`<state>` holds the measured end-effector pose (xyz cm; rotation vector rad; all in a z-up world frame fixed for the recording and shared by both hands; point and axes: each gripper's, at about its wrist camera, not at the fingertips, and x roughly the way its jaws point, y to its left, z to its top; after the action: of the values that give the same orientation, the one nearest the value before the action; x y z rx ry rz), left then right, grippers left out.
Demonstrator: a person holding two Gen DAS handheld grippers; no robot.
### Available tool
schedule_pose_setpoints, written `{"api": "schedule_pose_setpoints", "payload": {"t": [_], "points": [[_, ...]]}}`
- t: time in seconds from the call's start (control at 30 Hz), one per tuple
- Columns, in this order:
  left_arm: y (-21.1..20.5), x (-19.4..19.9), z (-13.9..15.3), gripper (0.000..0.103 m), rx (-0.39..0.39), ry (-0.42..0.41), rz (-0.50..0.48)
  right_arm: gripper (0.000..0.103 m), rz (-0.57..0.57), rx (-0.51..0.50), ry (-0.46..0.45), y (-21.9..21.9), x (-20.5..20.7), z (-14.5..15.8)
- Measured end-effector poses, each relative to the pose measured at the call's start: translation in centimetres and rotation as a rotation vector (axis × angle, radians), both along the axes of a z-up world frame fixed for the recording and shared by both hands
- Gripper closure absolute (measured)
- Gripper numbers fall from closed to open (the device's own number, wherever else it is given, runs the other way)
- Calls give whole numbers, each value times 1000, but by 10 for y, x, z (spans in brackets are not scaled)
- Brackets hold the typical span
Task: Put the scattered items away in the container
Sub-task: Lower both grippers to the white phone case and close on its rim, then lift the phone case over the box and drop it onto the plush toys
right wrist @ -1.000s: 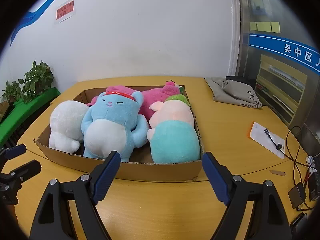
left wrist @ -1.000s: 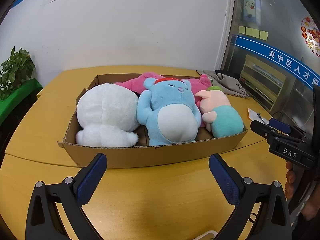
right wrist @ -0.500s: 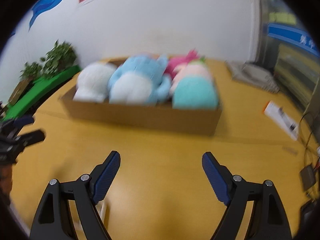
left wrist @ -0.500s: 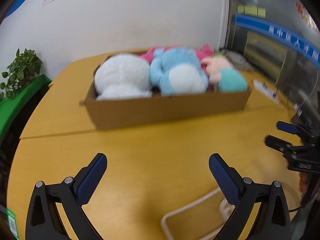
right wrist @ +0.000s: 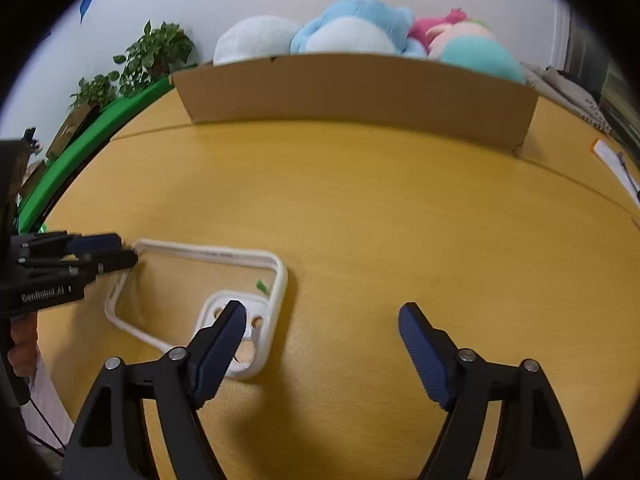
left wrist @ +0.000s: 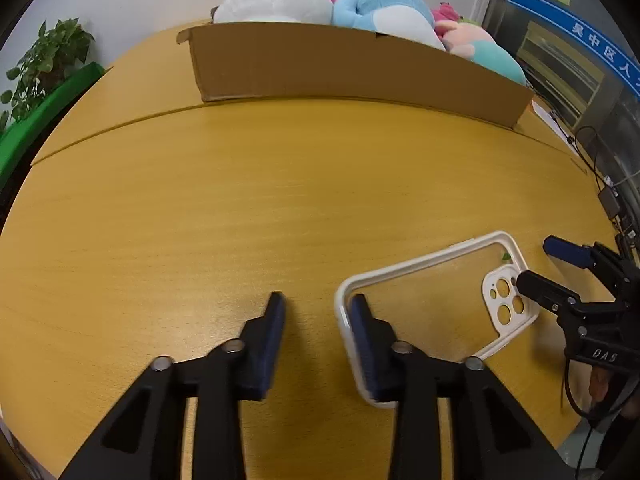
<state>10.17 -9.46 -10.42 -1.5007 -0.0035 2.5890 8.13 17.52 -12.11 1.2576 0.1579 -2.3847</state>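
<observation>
A white-rimmed clear phone case (left wrist: 436, 312) (right wrist: 192, 280) is seen lying flat on the yellow wooden table (left wrist: 240, 208) (right wrist: 400, 208), well in front of the cardboard box (left wrist: 352, 68) (right wrist: 360, 88). The camera cut-outs of the case are turned toward the right gripper (right wrist: 322, 330) (left wrist: 538, 264).

The left gripper (left wrist: 318, 314) (right wrist: 116, 250) is set at the opposite short end of the case. Its jaws are held partly open, straddling that rim: one finger is placed inside the case and the other outside on the table. No grip on the rim is shown.

The right gripper is held with its jaws wide open. One finger is seen over the camera corner of the case, the other over bare table beside it. Whether the case is touched by that finger cannot be told.

Behind the case, the box is filled with plush toys: a white plush (left wrist: 276, 2) (right wrist: 256, 38), a blue plush (left wrist: 384, 6) (right wrist: 356, 26), a pink plush (left wrist: 444, 14) (right wrist: 436, 24) and a teal-and-peach plush (left wrist: 488, 50) (right wrist: 476, 50), all rising above the box wall.

Left of the box, a potted plant (left wrist: 48, 60) (right wrist: 156, 54) is seen beside a green ledge (left wrist: 44, 112) (right wrist: 92, 132). Right of the case, cables (left wrist: 600, 168) are laid at the table edge.
</observation>
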Motion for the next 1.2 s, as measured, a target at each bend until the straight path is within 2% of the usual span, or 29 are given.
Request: {"api": "schedule_pose_setpoints", "payload": {"t": [0.07, 0.13, 0.17, 0.2, 0.23, 0.33, 0.43, 0.57, 0.67, 0.73, 0.83, 0.97, 1.1, 1.2], "points": [[4, -1, 0, 95, 29, -8, -20, 36, 20, 56, 41, -8, 7, 0], [8, -3, 0, 95, 37, -9, -34, 65, 35, 30, 39, -9, 8, 3], [9, -4, -1, 95, 41, -9, -40, 73, 44, 26, 39, -11, 9, 4], [11, -4, 0, 95, 40, -4, -39, 91, 58, 16, 34, -13, 10, 5], [11, -4, 0, 95, 37, 3, -37, 94, 64, 10, 26, -15, 10, 4], [5, -8, 3, 96, 55, 9, -31, 94, 53, 36, 50, -20, 16, 4], [-2, -13, 13, 96, 109, 24, -26, 94, 31, -3, 58, -15, 18, 8], [4, -27, 43, 96, 118, 94, -43, 94, 15, -6, 101, -13, 10, 24], [6, -54, 74, 96, 151, 138, -62, 94, -13, -18, 138, -10, -10, 46], [8, -78, 100, 96, 164, 191, -79, 94, -24, -18, 173, -10, -28, 62], [18, -125, 142, 96, 132, 291, -112, 94, -34, -6, 240, -13, -63, 94], [24, -199, 178, 96, 112, 356, -138, 94, -64, 25, 348, -18, -121, 139], [24, -272, 192, 96, 117, 367, -132, 94, -83, 38, 403, -24, -195, 173], [27, -328, 190, 96, 122, 354, -125, 94, -92, 37, 406, -27, -250, 185]]}}
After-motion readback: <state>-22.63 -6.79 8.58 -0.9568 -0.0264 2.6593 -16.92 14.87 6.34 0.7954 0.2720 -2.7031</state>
